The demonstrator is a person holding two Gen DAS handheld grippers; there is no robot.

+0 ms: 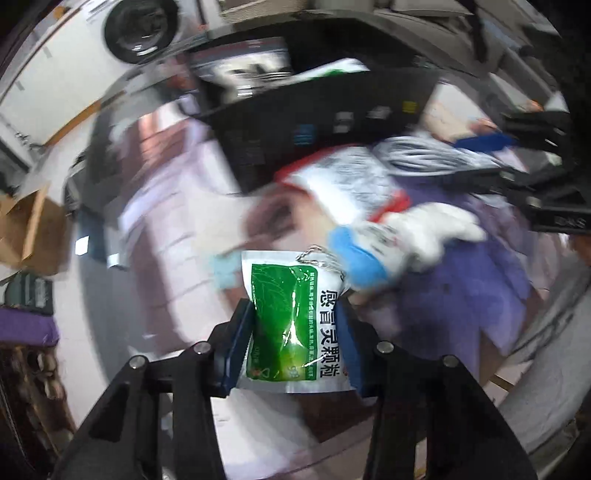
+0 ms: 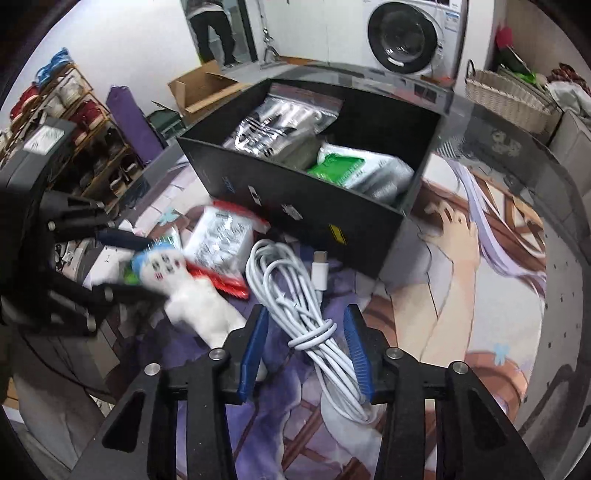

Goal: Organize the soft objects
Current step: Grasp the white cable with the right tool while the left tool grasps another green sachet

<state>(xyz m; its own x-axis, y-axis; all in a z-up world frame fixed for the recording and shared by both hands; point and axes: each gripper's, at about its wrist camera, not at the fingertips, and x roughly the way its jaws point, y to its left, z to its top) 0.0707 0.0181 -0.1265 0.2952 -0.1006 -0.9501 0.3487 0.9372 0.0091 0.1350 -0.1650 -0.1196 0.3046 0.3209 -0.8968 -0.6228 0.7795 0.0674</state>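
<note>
My left gripper [image 1: 295,306] is shut on a green and white medicine sachet [image 1: 291,325], held above the table. A white plush toy with a blue cap [image 1: 406,236] hangs from the sachet by a chain; it also shows in the right wrist view [image 2: 192,291], beside my left gripper [image 2: 122,258]. My right gripper [image 2: 306,325] is open around a coiled white cable [image 2: 295,299] lying on the mat. A black box [image 2: 295,206] behind holds a clear zip bag [image 2: 280,118] and a green and white pack [image 2: 354,166]. A red-edged white pouch [image 2: 221,236] lies before the box.
The table is covered by a printed anime mat [image 2: 461,277]. A washing machine [image 2: 406,37], a wicker basket [image 2: 506,96], a cardboard box [image 2: 207,88] and a shoe rack [image 2: 81,129] stand around the room. A person [image 2: 210,33] stands at the back.
</note>
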